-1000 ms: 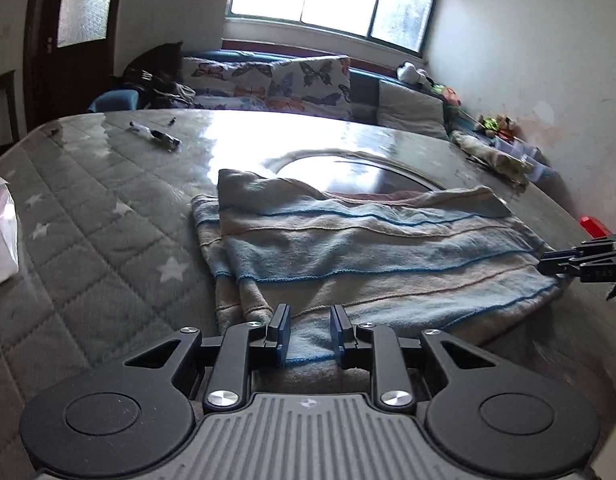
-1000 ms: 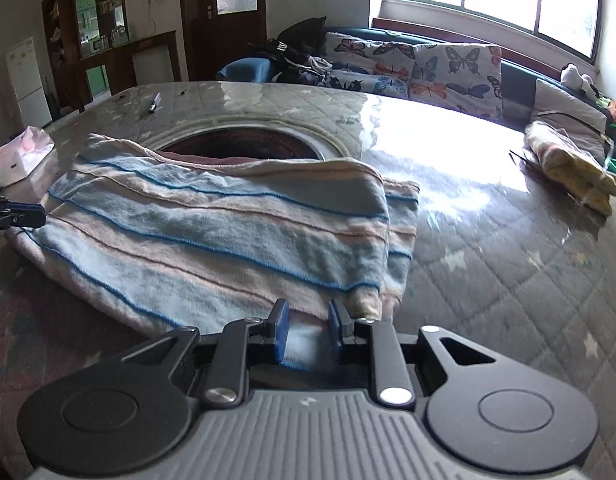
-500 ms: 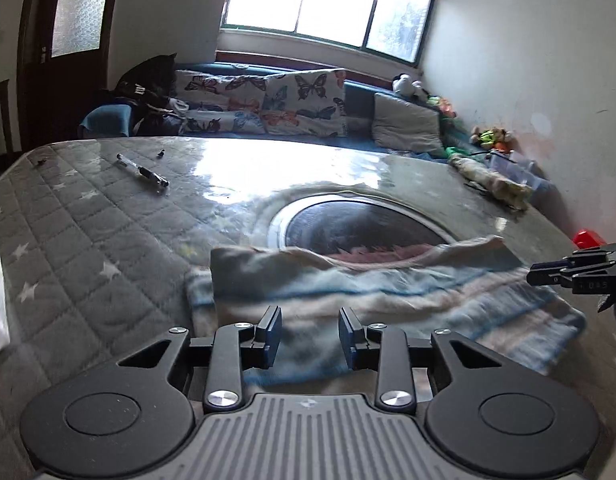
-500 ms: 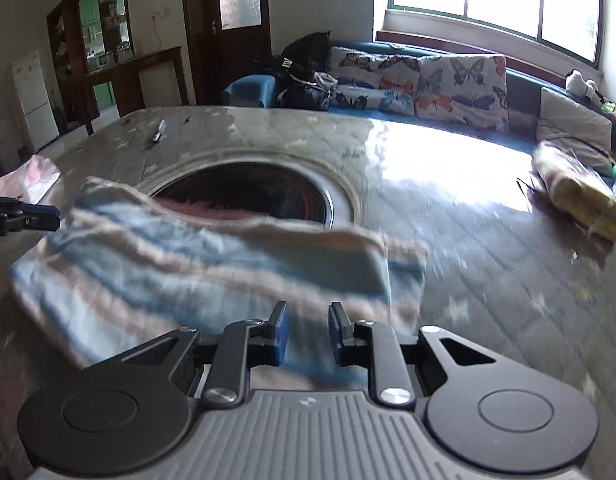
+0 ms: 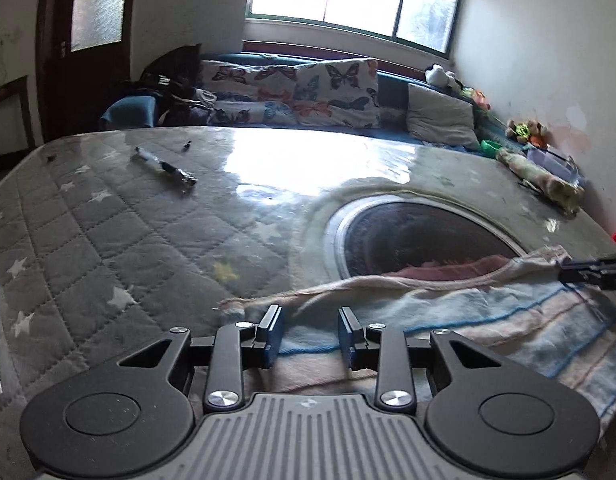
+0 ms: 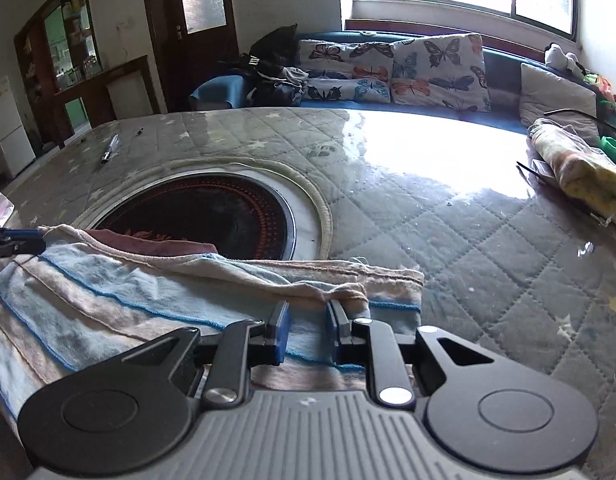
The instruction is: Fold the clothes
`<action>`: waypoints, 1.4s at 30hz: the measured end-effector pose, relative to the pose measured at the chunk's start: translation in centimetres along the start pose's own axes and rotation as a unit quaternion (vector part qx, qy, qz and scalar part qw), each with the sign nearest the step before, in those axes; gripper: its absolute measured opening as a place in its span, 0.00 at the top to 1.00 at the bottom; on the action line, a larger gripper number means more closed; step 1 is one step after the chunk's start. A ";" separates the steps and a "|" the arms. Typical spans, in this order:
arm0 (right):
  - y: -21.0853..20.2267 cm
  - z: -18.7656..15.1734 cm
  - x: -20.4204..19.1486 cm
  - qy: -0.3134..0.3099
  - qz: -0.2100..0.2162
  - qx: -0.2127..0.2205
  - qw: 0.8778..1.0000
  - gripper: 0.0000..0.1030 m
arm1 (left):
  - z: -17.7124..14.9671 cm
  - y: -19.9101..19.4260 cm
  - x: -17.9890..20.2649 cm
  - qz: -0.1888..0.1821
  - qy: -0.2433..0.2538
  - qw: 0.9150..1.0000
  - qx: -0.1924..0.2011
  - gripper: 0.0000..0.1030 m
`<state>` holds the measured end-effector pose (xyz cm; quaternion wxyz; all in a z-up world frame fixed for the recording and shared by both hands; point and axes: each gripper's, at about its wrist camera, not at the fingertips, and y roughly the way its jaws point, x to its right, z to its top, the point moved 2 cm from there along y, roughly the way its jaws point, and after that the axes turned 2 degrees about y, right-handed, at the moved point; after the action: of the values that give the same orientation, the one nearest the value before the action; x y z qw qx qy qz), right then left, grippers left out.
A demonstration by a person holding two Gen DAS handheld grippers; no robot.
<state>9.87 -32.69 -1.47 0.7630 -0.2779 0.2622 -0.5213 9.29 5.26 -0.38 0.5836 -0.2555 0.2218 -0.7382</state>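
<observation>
Towel (image 5: 488, 320) lies at the near edge of the bench (image 5: 108, 240), long axis running L–R between your hands. Left hand-held gripper (image 5: 310, 334): jaws apart, just opened, cloth under them. Right hand-held gripper (image 6: 306, 330): tilted down, clamped on towel edge. Pen (image 6: 109, 149) sharper in right view.

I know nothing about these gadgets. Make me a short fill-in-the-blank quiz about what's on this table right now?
1. The striped garment lies on a quilted table cover printed with small ____.
2. Beyond the garment, the cover has a round cut-out showing a dark ____ plate.
3. Near the table's far left corner lies a ____.
4. The cushions under the window are printed with ____.

Missing words: stars; round; pen; butterflies
</observation>
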 end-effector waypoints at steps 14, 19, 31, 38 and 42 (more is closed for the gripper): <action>0.0 0.0 -0.3 -0.009 -0.004 -0.001 1.000 0.81 | 1.6 2.6 2.4 0.014 0.011 1.000 -0.008 0.74; 0.0 0.1 -0.3 -0.014 -0.004 -0.002 1.000 0.81 | 1.7 1.5 1.6 0.015 -0.002 1.000 0.004 0.77; -2.6 -1.0 -5.0 -0.063 0.048 0.004 0.997 0.77 | -0.3 -3.0 5.8 -0.021 0.055 0.998 0.024 0.77; -4.6 -4.0 -7.8 -0.124 0.068 -0.012 0.990 0.70 | -3.8 -5.5 6.4 -0.039 0.071 0.996 0.019 0.76; -6.0 -5.5 -9.7 -0.164 0.070 -0.012 0.984 0.69 | -5.7 -7.2 7.0 -0.044 0.079 0.996 0.018 0.76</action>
<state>-0.90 -26.21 -0.14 0.8268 -0.3499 0.1583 -0.4111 -1.02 0.14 0.52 0.5362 -0.1952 0.2421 -0.7847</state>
